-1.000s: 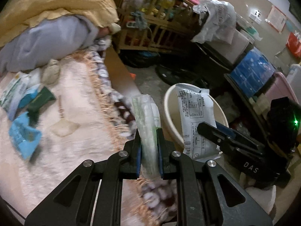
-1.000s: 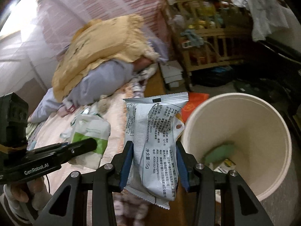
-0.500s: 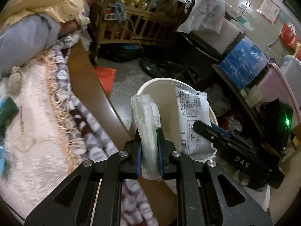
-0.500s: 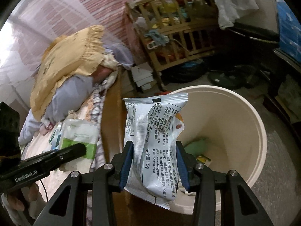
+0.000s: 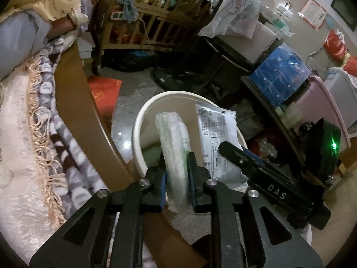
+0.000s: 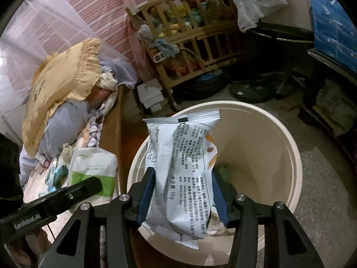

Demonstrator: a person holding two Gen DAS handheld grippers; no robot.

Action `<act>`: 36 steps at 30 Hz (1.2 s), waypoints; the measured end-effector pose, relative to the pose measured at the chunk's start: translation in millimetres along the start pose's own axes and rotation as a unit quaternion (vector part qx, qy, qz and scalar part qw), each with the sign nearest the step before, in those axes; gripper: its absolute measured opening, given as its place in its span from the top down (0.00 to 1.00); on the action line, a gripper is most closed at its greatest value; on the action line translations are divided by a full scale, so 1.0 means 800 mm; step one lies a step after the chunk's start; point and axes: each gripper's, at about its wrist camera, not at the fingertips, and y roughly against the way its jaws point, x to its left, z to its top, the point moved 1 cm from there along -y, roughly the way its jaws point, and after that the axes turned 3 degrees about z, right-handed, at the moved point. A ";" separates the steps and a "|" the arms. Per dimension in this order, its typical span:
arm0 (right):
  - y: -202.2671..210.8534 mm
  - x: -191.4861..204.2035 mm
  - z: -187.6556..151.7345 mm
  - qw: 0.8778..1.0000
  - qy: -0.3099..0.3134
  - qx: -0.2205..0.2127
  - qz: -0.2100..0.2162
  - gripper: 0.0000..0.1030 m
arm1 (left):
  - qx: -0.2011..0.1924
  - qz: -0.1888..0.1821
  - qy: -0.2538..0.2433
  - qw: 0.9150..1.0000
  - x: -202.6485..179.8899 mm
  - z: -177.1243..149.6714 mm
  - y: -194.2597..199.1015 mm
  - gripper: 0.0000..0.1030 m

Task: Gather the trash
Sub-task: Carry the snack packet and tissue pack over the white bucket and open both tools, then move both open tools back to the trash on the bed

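Note:
My left gripper [image 5: 177, 174] is shut on a white and green packet [image 5: 173, 143], held upright over the near rim of the cream bin [image 5: 142, 120]. My right gripper [image 6: 181, 189] is shut on a white printed snack wrapper [image 6: 178, 167], held above the open bin [image 6: 290, 147]. The wrapper also shows in the left wrist view [image 5: 214, 138], and the packet in the right wrist view [image 6: 93, 169]. Some trash, one piece green, lies at the bin's bottom [image 6: 225, 172].
The bed with a pale blanket [image 5: 20, 134] and wooden side board [image 5: 75, 102] is left of the bin. A wooden crib [image 6: 189, 40], a fan base [image 6: 252, 89], stacked storage boxes [image 5: 279, 76] and a red bag [image 5: 102, 91] crowd the floor. Small wrappers lie on the bed [image 6: 55, 174].
Both grippers have swung right from over the bed to above the bin, each still holding its piece of trash. The bin is now closer and more centred.

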 end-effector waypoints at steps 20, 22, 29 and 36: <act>-0.011 0.070 -0.023 0.998 0.046 0.025 0.037 0.50 | -0.033 0.086 0.019 0.996 0.064 -0.034 0.069 0.55; -0.013 0.085 -0.026 0.997 0.055 0.027 0.044 0.50 | -0.039 0.101 0.024 0.994 0.076 -0.040 0.083 0.55; -0.025 0.150 -0.039 0.991 0.092 0.049 0.088 0.42 | -0.052 0.146 0.036 0.987 0.121 -0.060 0.125 0.55; -0.048 0.227 -0.068 0.975 0.146 0.090 0.140 0.41 | -0.054 0.189 0.076 0.978 0.194 -0.090 0.175 0.55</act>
